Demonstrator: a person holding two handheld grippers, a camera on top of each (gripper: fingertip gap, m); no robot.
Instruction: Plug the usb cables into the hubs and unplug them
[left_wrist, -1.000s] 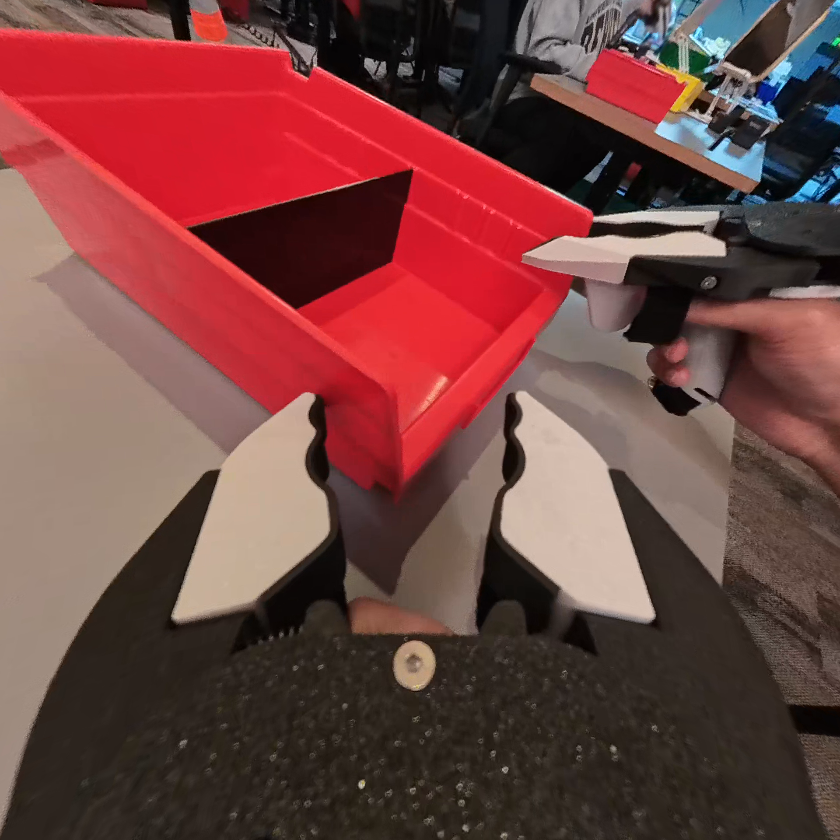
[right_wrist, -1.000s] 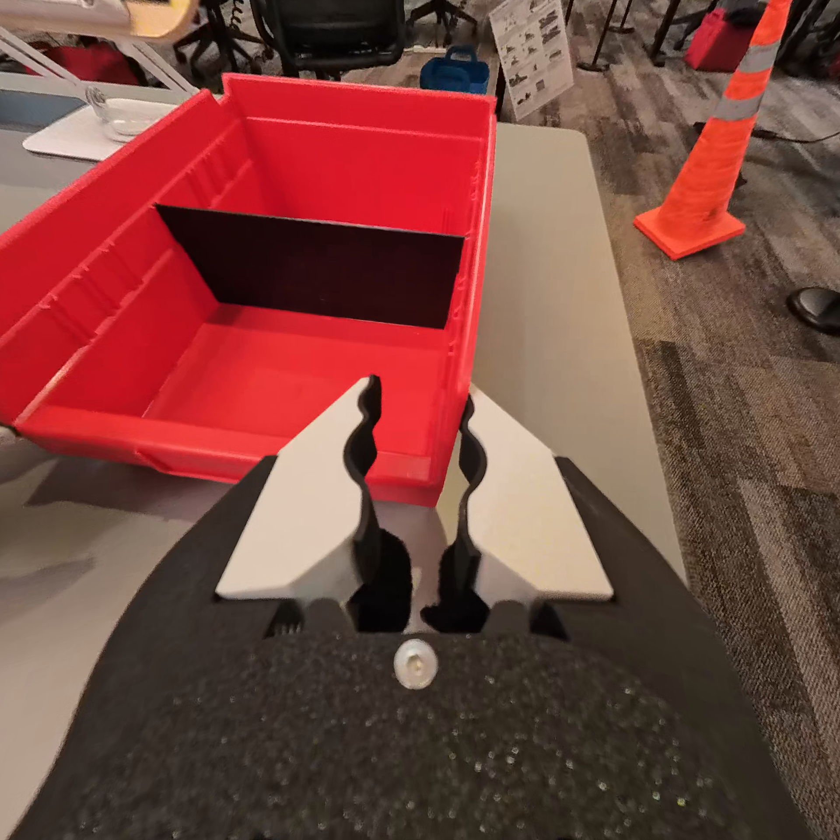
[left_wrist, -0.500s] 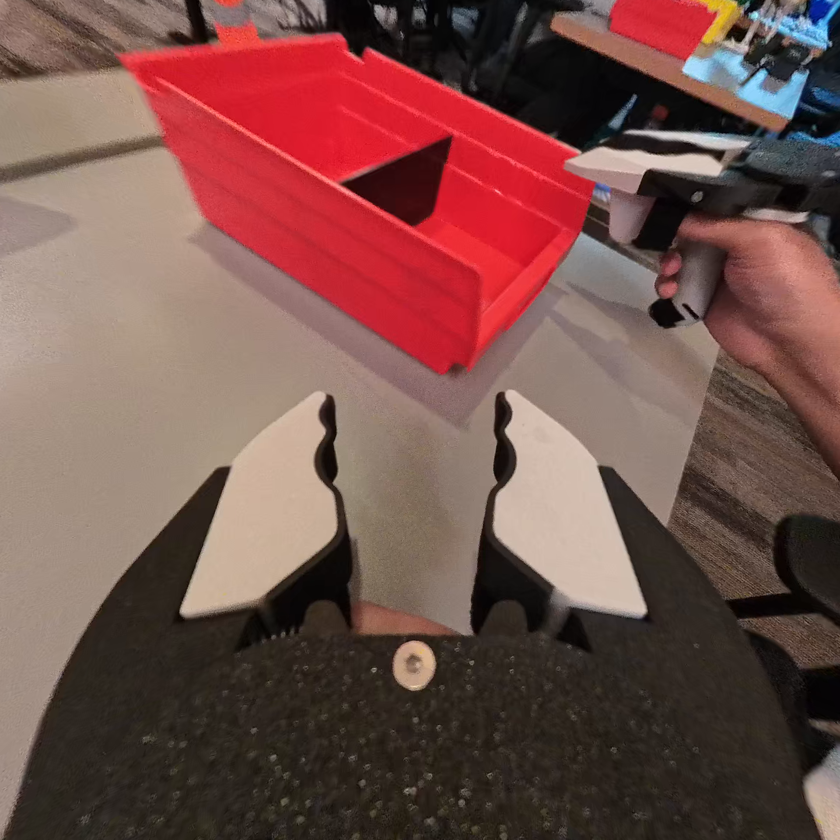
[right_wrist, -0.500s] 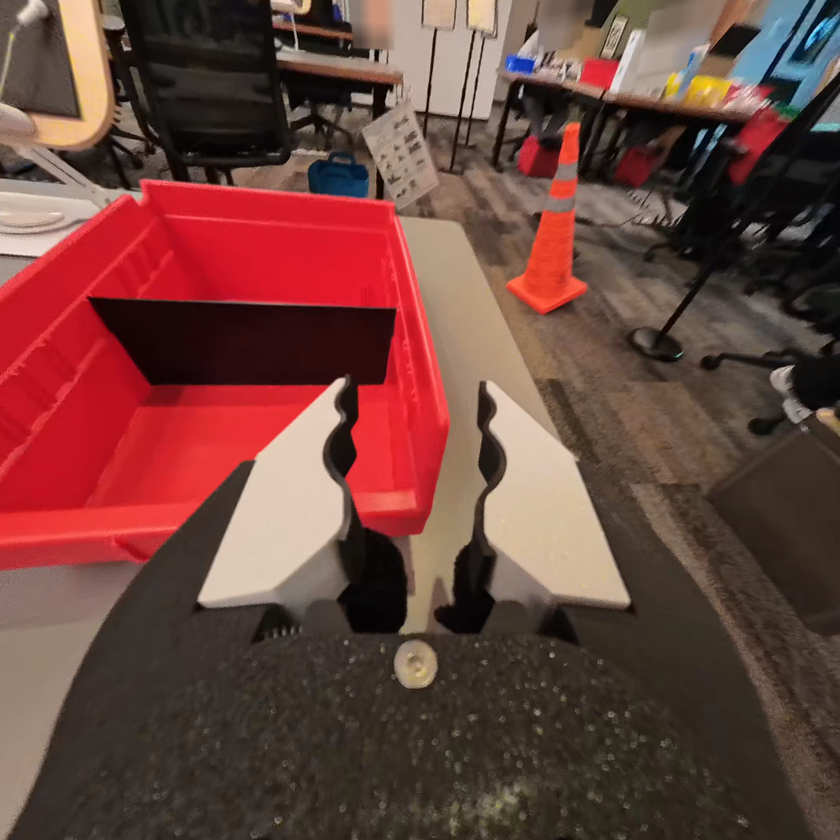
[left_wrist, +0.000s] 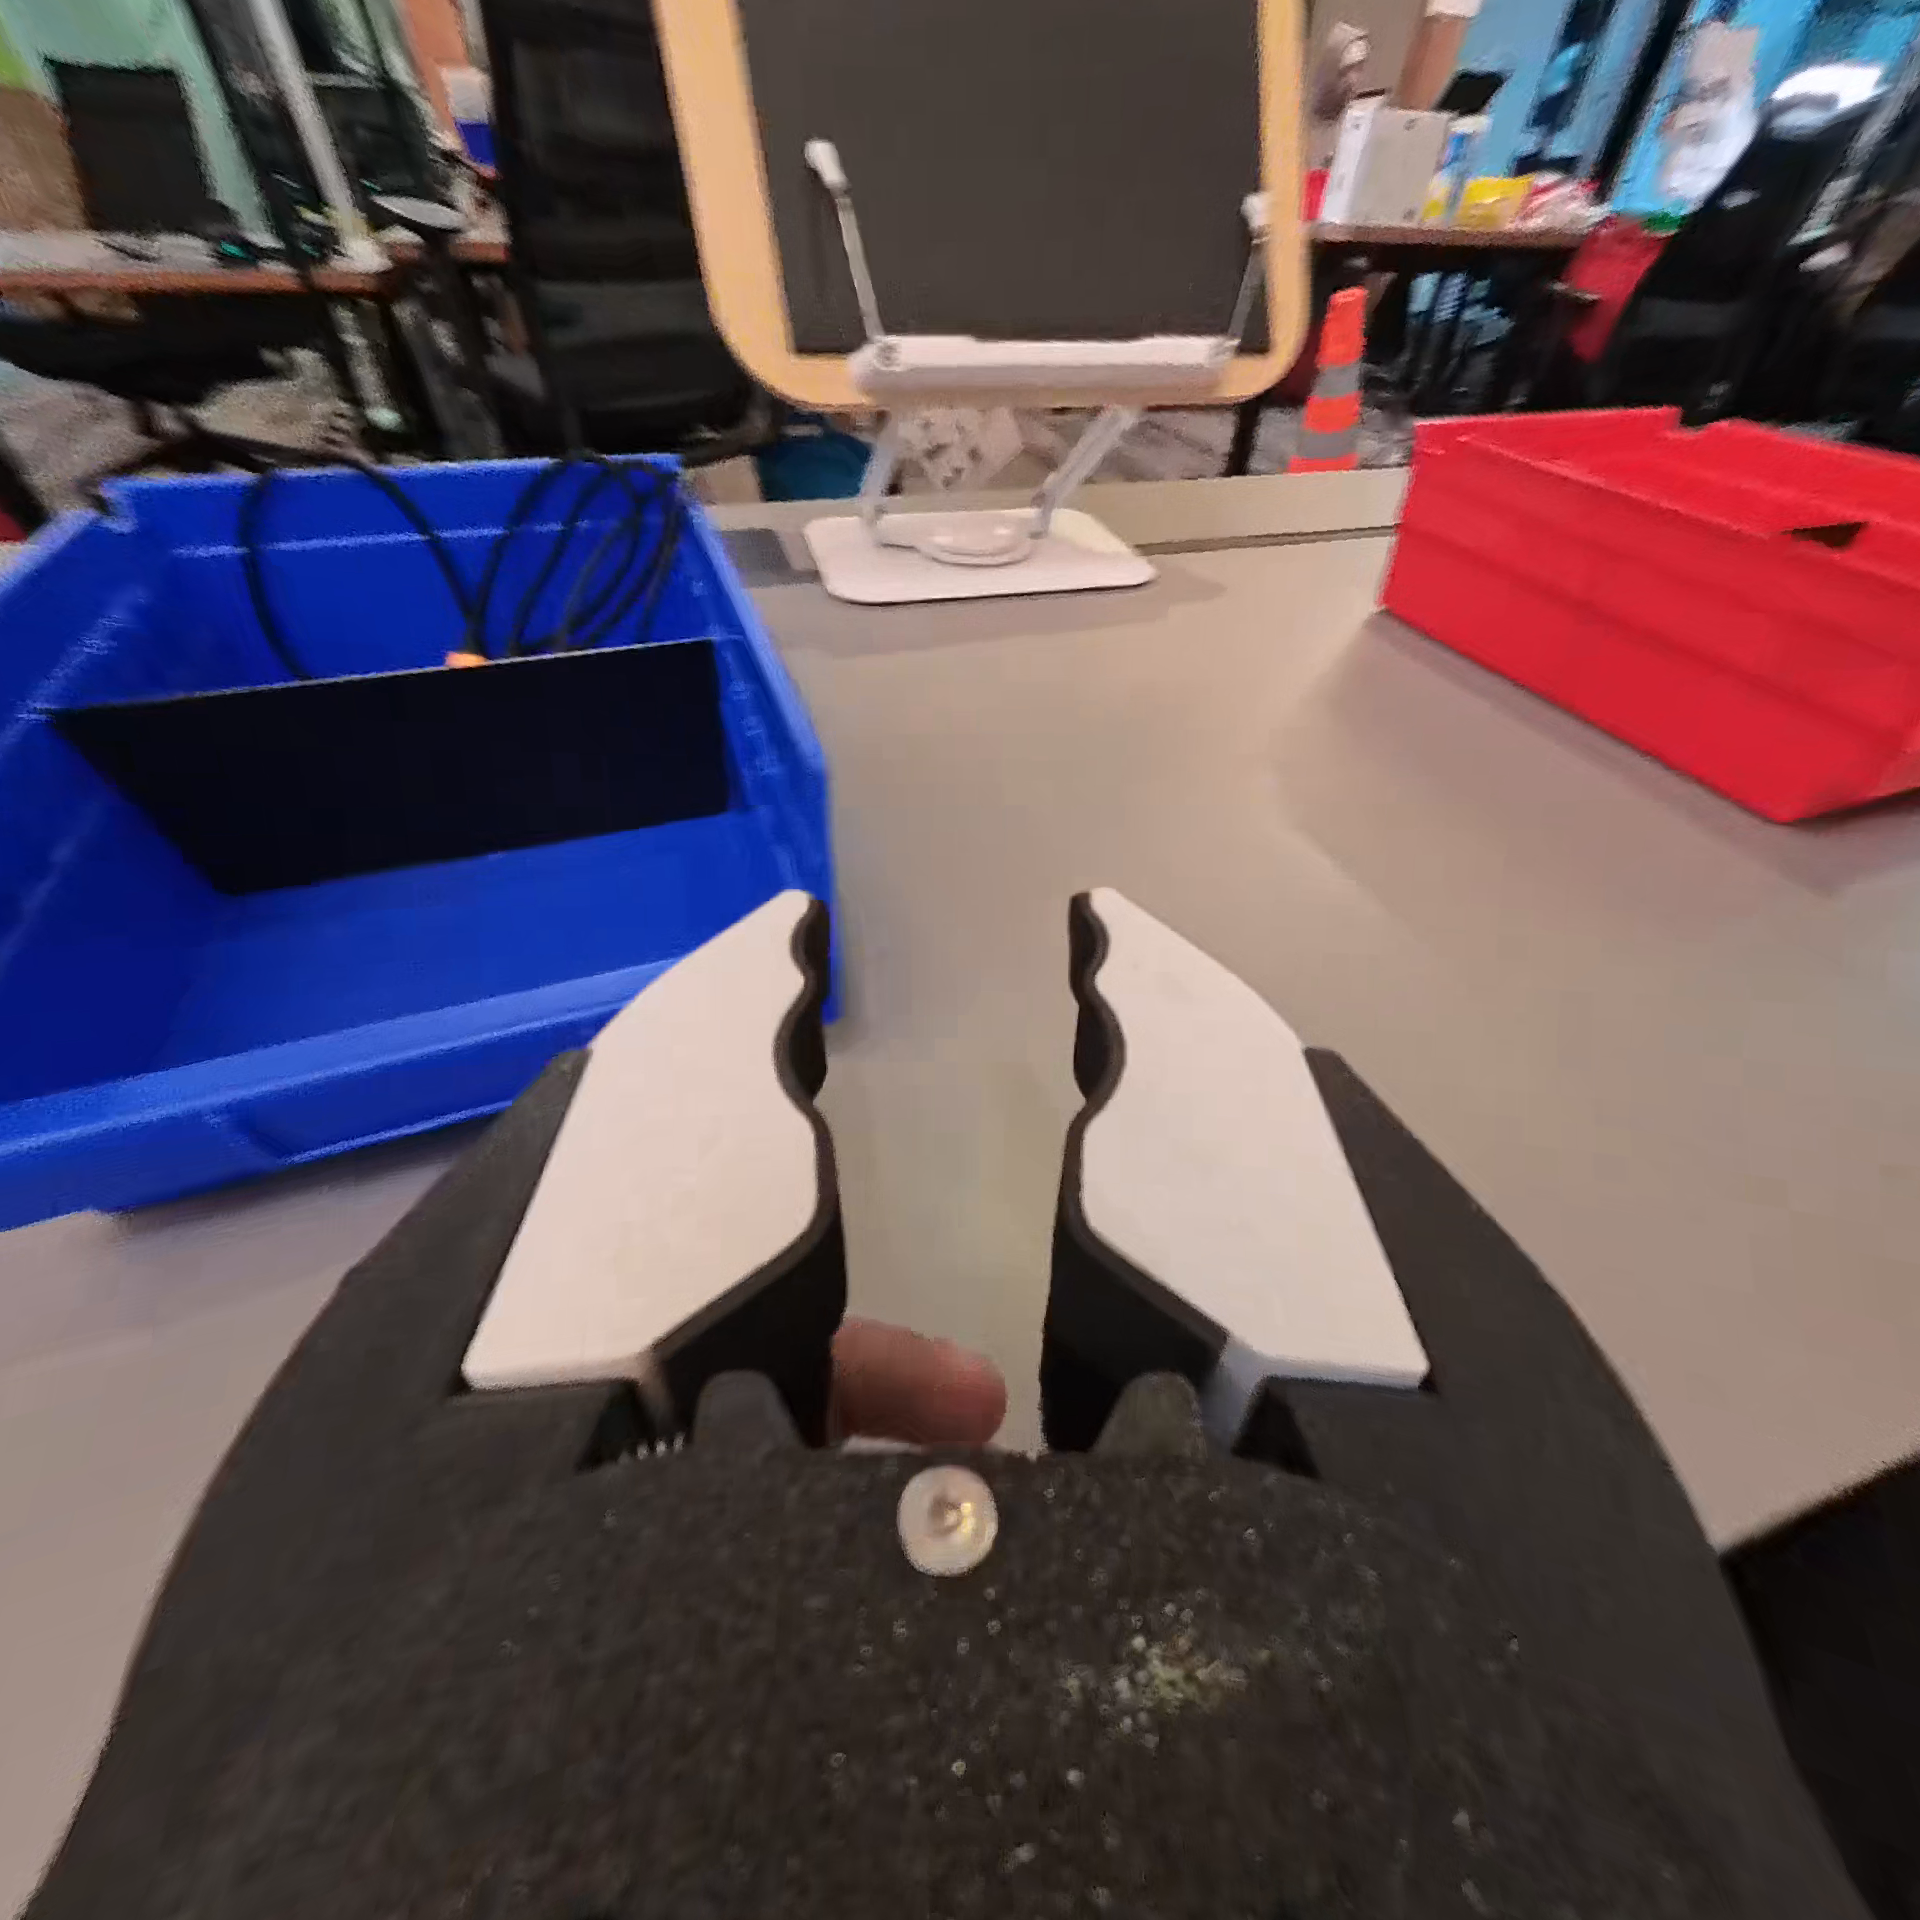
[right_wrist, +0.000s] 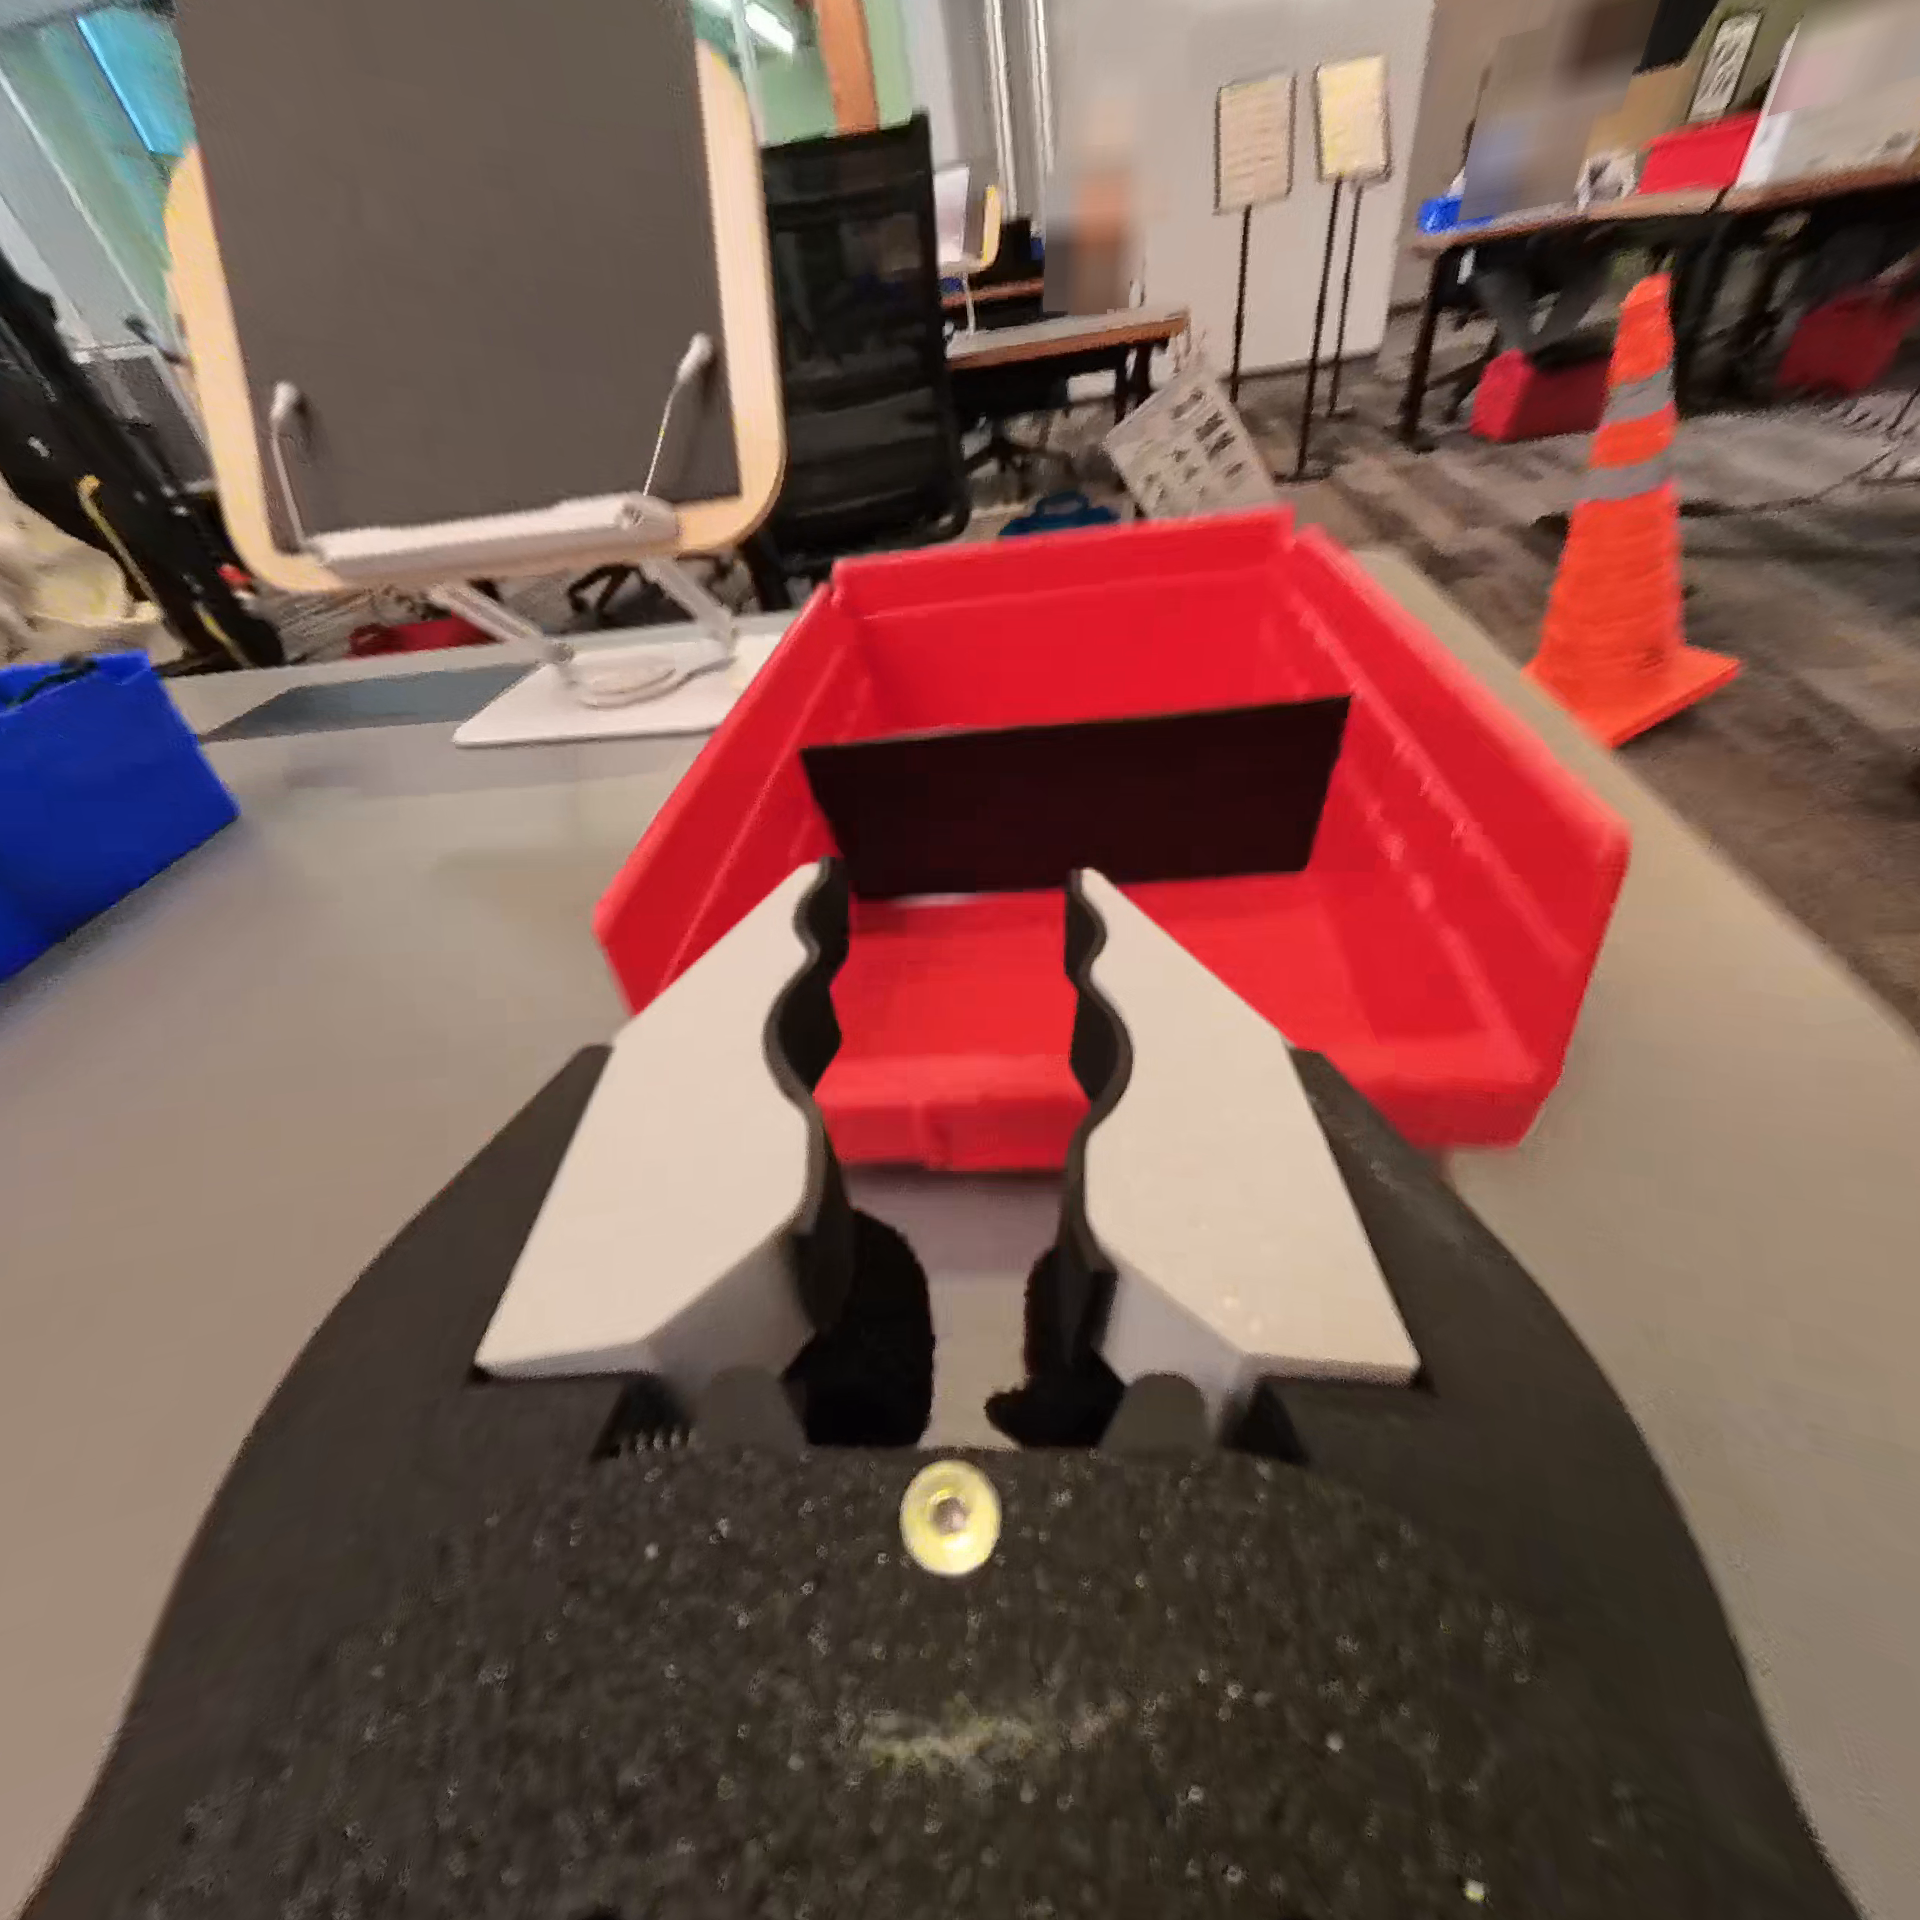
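Note:
A blue bin (left_wrist: 436, 966) stands at the left of the grey table (left_wrist: 1247, 935). Black usb cables (left_wrist: 582, 561) coil in its far compartment behind a dark divider (left_wrist: 416, 769). No hub shows in either view. My left gripper (left_wrist: 945, 925) is open and empty, just right of the blue bin's near corner. My right gripper (right_wrist: 951, 894) is open and empty, in front of the red bin (right_wrist: 1455, 935). The red bin has a black divider (right_wrist: 1070, 800), and both of its compartments look empty. The red bin also shows in the left wrist view (left_wrist: 1662, 613), and the blue bin in the right wrist view (right_wrist: 94, 790).
A tablet on a white stand (left_wrist: 977, 436) sits at the table's far edge, between the bins. It also shows in the right wrist view (right_wrist: 488, 416). An orange cone (right_wrist: 1626, 520) stands on the carpet to the right. Chairs and desks fill the background. Some 50 cm of space lies between my two pairs of fingers.
Both grippers have pulled back from the red bin and turned left. The left view now faces the blue bin and tablet stand. The right gripper has opened wider.

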